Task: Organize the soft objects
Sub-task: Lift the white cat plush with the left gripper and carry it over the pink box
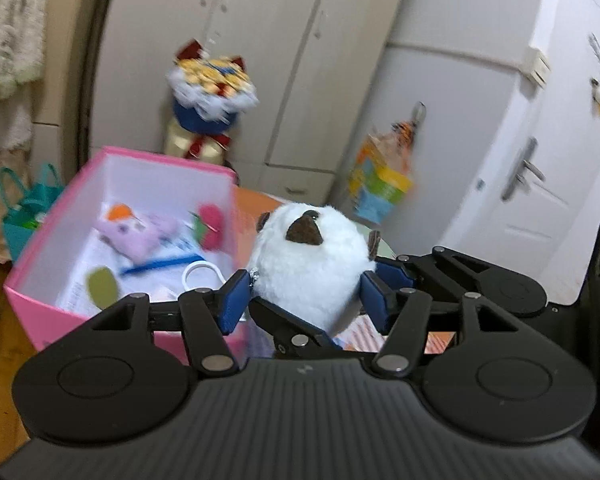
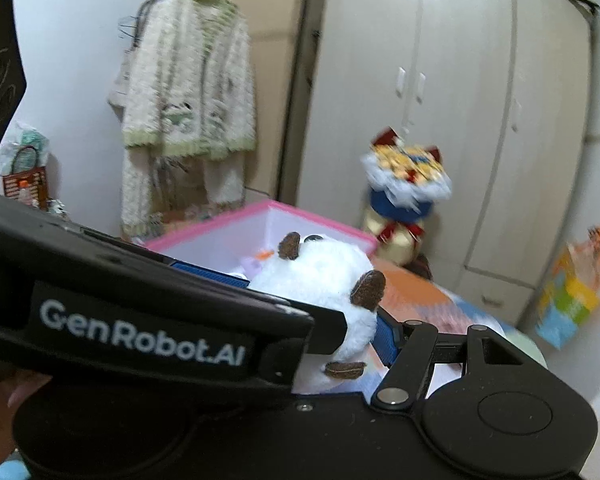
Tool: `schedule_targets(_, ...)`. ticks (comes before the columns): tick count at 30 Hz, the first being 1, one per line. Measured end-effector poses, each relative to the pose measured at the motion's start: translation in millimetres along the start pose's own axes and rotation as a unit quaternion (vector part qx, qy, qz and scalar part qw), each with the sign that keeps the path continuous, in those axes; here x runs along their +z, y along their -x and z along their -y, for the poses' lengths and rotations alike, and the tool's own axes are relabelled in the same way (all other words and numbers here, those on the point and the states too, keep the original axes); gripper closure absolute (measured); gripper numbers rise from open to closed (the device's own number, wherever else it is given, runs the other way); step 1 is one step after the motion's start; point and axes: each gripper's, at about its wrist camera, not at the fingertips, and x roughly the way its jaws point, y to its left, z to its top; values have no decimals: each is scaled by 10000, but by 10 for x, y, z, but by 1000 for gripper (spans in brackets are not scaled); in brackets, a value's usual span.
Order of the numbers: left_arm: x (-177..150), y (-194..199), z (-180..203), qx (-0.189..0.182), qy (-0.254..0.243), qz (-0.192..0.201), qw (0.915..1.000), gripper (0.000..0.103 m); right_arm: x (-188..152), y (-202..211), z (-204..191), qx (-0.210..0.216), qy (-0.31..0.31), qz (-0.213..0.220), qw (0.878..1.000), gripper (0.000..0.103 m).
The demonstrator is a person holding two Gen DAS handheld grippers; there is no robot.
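Left wrist: both tools (crossed) pinch white plush point(image 1: 312, 264).

one plush point(image 1: 312, 264), one box point(image 1: 35, 276) (pink) — two tools point(image 1: 304, 296)

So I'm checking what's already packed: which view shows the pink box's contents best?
The left wrist view: the pink box is open toward it, showing a lilac plush toy inside. In the right wrist view the white plush toy and a gripper hide most of it.
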Motion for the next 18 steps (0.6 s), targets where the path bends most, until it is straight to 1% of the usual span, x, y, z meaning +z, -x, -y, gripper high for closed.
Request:
schedule_targets(4, 134, 28, -258, 310, 181, 173, 9992, 44, 205, -226, -155, 285, 96, 108, 9995, 34)
schedule_targets(8, 238, -82, -571, 539, 493, 86, 9973, 44, 328, -551, -271, 626, 82, -65, 9980, 34)
schedule_targets(11, 266, -221, -772, 568, 706, -36, 9959, 44, 362, -779, -306, 813, 8, -297, 9962, 34)
schedule_targets(13, 262, -304, -880, 571, 849, -34, 9947, 44, 365, -913, -294, 944, -139, -427, 9945, 34)
schedule_targets(15, 236, -406, -998, 523, 1093, -81, 9926, 44, 351, -1039, -288, 1021, -197, -610, 9927, 34)
schedule_targets(18, 211, -509, -1096, 515, 1172, -209, 9915, 44, 334, -1176, -281, 1113, -168, -845, 9900, 34)
